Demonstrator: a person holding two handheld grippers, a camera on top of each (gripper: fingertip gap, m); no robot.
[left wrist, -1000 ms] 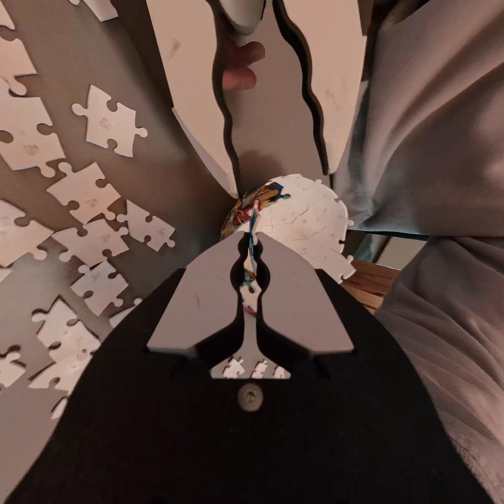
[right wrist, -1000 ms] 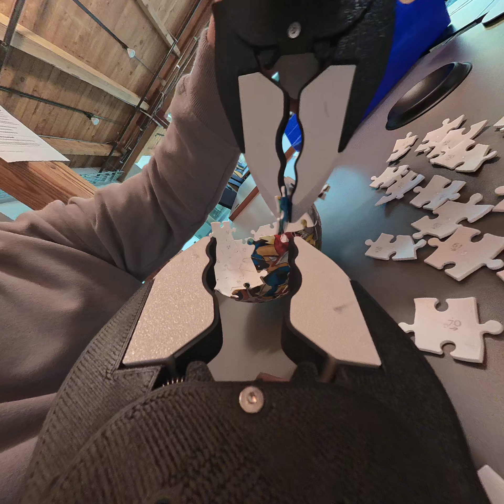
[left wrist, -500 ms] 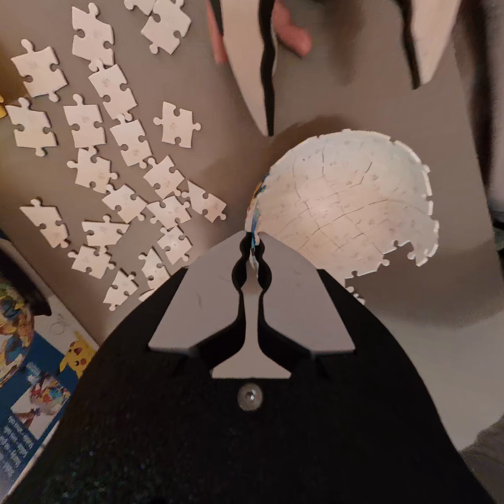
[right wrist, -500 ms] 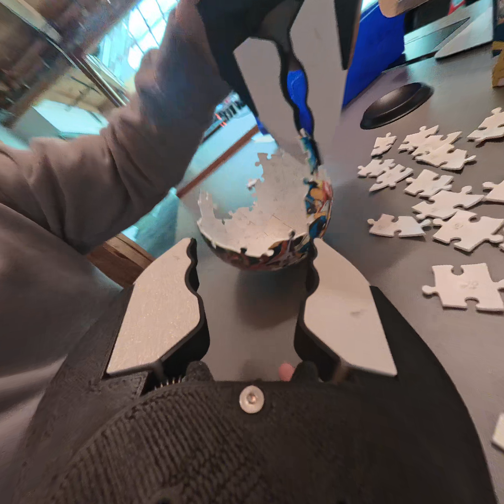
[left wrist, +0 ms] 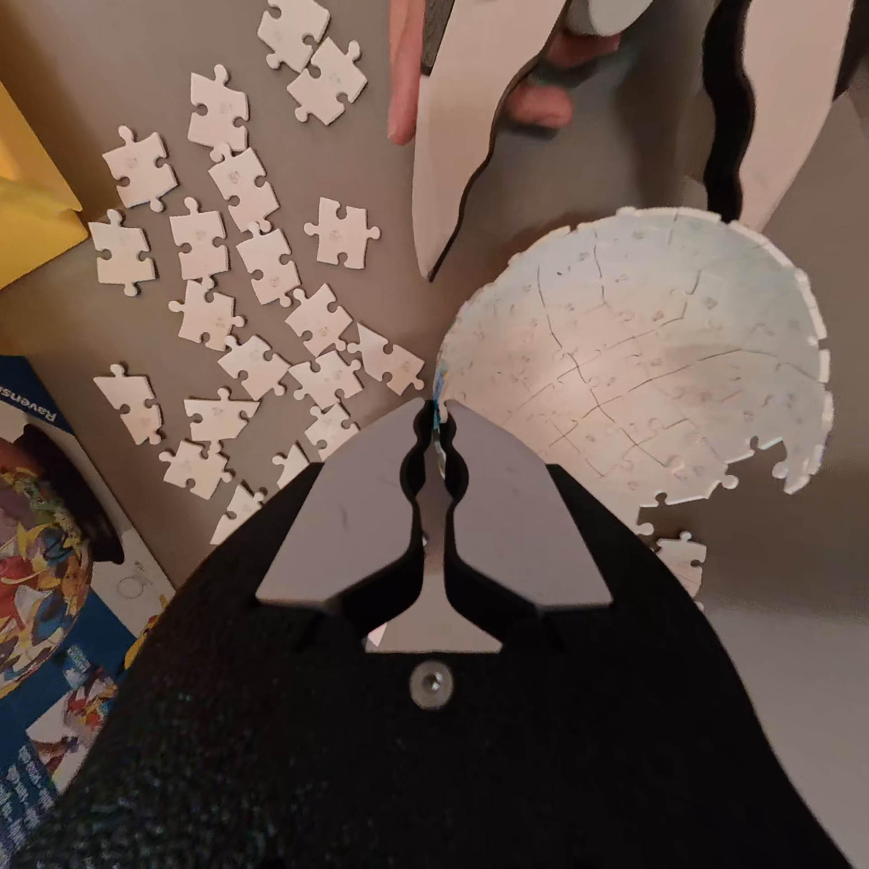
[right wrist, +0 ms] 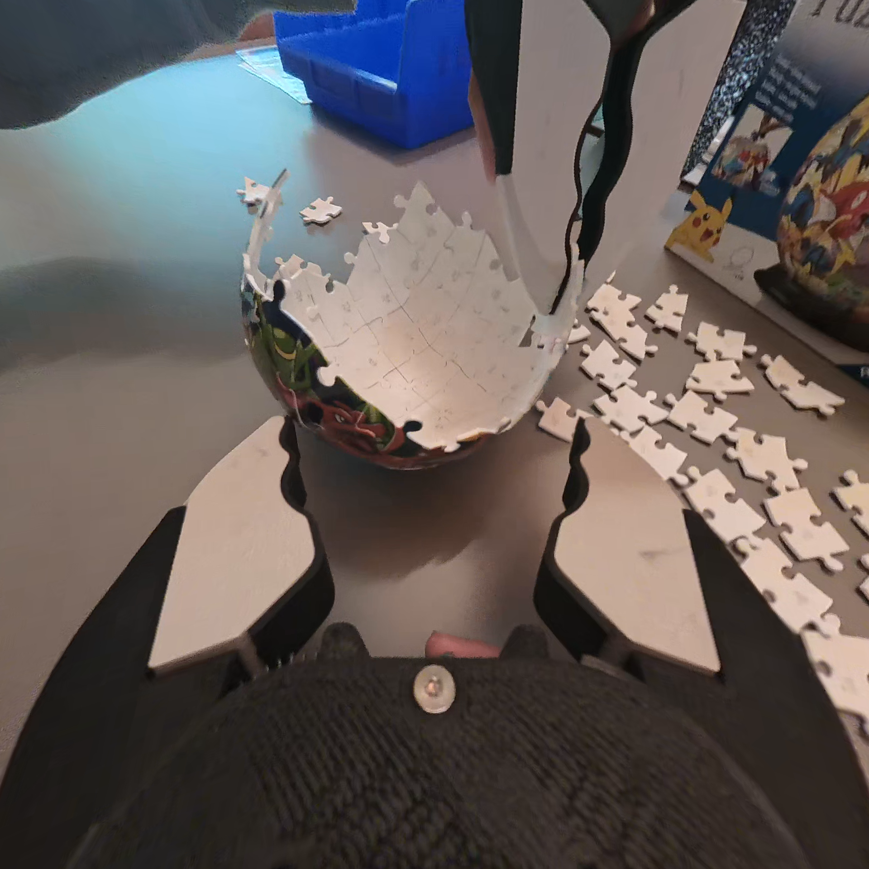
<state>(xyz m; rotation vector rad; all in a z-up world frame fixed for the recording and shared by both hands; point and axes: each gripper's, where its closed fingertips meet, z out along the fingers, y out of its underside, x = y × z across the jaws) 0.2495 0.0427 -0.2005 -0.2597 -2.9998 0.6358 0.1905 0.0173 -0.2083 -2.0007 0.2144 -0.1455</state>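
The grey desk (right wrist: 141, 235) carries everything in view. A blue bin (right wrist: 376, 80) stands far ahead of the right tongs (right wrist: 432, 451); a printed box (right wrist: 776, 197) showing a cartoon ball lies ahead to their right, its lettering not reproduced here. The half-built puzzle ball (right wrist: 414, 357), an open bowl with a white inside and coloured outside, rests on the desk directly ahead of the right tongs, just beyond the tips and apart from them. The right tongs stand wide open and hold nothing. The left tongs (left wrist: 436, 414) are closed, pinching the bowl's rim at its near-left edge; the bowl (left wrist: 635, 357) spreads ahead and to their right. The left tongs are therefore the nearer. Loose white puzzle pieces (left wrist: 263, 282), face down with faint marks, lie scattered left of the left tongs.
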